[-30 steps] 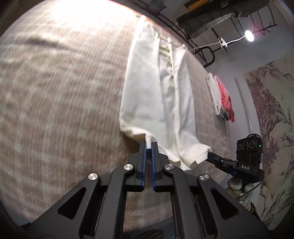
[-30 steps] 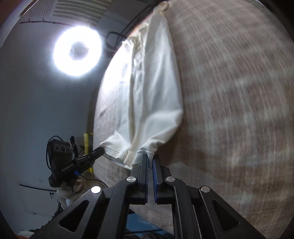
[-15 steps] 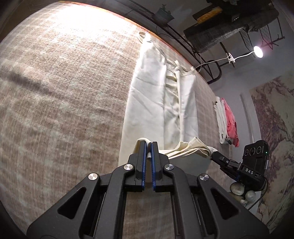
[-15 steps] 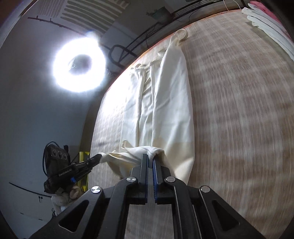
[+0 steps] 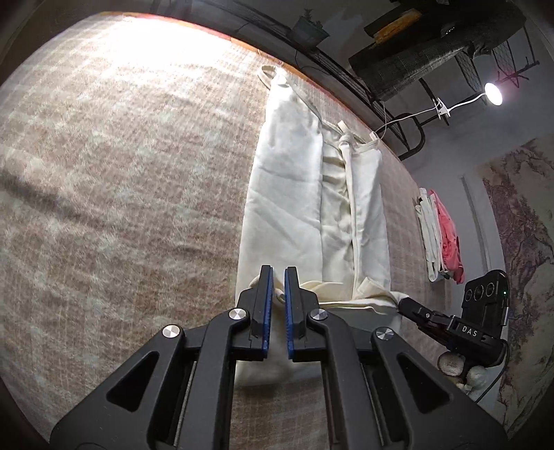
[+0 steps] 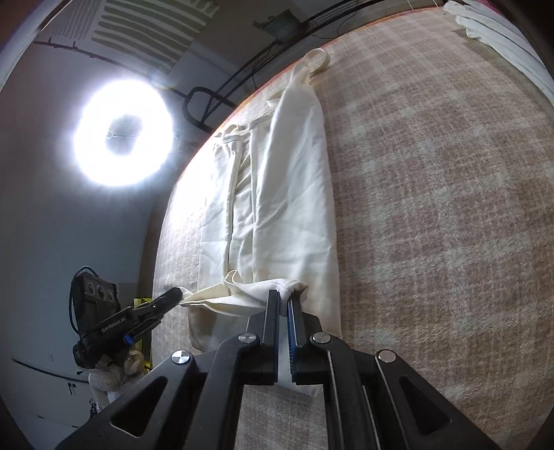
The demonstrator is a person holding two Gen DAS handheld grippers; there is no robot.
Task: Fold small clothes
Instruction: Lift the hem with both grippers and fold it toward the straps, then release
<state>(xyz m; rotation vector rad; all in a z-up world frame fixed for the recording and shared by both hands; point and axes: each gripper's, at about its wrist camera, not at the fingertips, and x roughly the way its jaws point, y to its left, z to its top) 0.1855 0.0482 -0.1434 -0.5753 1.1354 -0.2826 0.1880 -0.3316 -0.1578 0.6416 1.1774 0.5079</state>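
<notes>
One cream garment (image 5: 304,207) lies on the checked beige surface (image 5: 121,190). Its long axis runs straight away from both grippers. The strap end points to the far edge, where a strap loop (image 6: 316,59) lies almost at the rim. The hem end points toward the cameras. The two long sides are folded in over the middle, so the garment forms a narrow strip, and the near hem is lifted and doubled back over it.

The left gripper (image 5: 278,277) is at the hem's left corner. Its jaws stand a narrow slot apart with a bit of cloth edge between them. In the right wrist view the cloth is drawn to a point at its tip, so it appears to be pinching the hem. The right gripper (image 6: 282,301) is at the other corner. Its jaws are close together on the bunched hem fold, and the cloth stretches taut between the two grippers.

The only container is a pot (image 5: 309,29) holding a small plant, behind the far edge. A stack (image 5: 438,239) of folded white and pink clothes sits well apart at the right side of the surface.

The right gripper's body reads "DAS" in the left wrist view. The left gripper's body reads "GenRoboAI" in the right wrist view. A ring light (image 6: 123,135) glows at the left.
</notes>
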